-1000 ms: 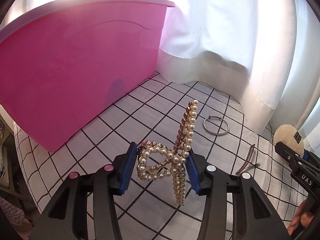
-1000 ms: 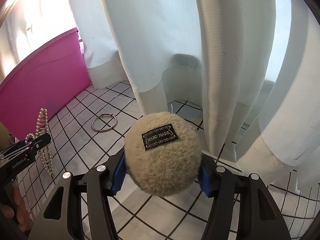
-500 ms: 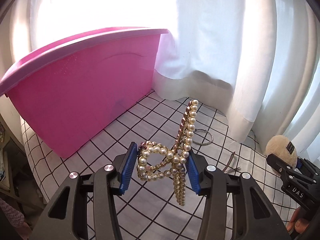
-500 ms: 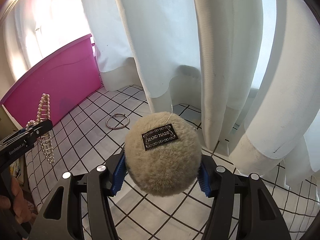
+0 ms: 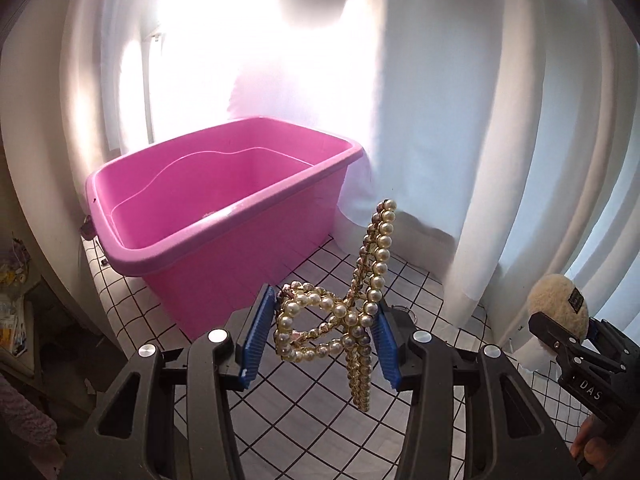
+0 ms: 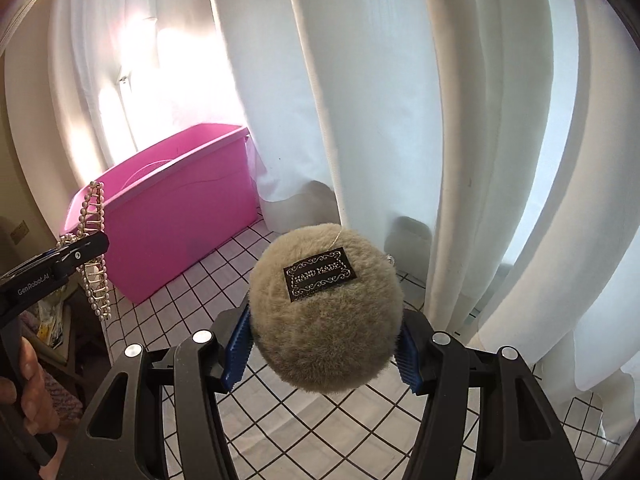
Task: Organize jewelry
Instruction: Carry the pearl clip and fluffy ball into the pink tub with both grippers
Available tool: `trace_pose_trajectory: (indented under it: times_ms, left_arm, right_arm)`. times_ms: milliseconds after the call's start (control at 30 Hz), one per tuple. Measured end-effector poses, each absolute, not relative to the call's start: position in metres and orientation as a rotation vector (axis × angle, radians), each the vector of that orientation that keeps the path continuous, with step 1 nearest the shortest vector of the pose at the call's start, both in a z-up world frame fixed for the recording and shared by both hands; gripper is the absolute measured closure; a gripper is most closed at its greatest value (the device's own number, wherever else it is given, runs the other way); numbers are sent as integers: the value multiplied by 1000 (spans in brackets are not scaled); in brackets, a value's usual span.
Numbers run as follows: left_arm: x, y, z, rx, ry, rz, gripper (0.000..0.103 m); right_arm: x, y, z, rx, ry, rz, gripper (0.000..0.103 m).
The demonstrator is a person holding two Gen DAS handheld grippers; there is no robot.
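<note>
My left gripper (image 5: 322,338) is shut on a gold and pearl hair claw (image 5: 352,304), held in the air above the checked cloth; its long pearl jaw sticks up and down past the blue pads. A pink plastic tub (image 5: 224,216) stands ahead and to the left, its rim below the claw's top. My right gripper (image 6: 322,350) is shut on a beige furry pompom (image 6: 324,316) with a black "hand made" label. The right wrist view shows the left gripper (image 6: 86,246) with the pearl claw (image 6: 94,248) at far left, and the tub (image 6: 176,216) behind it.
White curtains (image 5: 460,120) hang close behind and to the right. A black-gridded white tablecloth (image 5: 304,408) covers the surface below. A metal ring (image 5: 404,309) peeks out behind the left gripper's right finger. A person's hand (image 6: 30,392) holds the left gripper's handle. Clutter sits low at the left.
Both grippers have risen with their loads. The tub's open inside has come into the left wrist view, and the cloth and ring lie farther below.
</note>
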State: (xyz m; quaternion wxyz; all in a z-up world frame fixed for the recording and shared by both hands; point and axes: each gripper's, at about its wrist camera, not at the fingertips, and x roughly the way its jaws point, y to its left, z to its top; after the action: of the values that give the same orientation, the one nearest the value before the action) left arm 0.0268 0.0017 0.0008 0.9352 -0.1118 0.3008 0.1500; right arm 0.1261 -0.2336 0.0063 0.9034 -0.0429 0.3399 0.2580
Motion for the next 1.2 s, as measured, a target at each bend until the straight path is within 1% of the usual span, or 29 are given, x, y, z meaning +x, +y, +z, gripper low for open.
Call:
trace_pose_trajectory:
  times_ms: [167, 367, 667, 933, 1200]
  left_arm:
    - [15, 27, 33, -216, 576, 348, 57]
    - [18, 74, 56, -222, 551, 375, 57]
    - [54, 152, 63, -230, 563, 388, 57]
    - [89, 212, 46, -288, 632, 385, 57]
    - [129, 239, 30, -316, 718, 379, 57]
  right_arm:
    - [130, -197, 34, -84, 671, 601, 45]
    - [144, -140, 66, -75, 617, 664, 45]
    - [188, -29, 102, -95, 603, 758, 45]
    - [235, 48, 99, -159, 657, 809, 45]
    - [281, 103, 77, -184, 780, 831, 45]
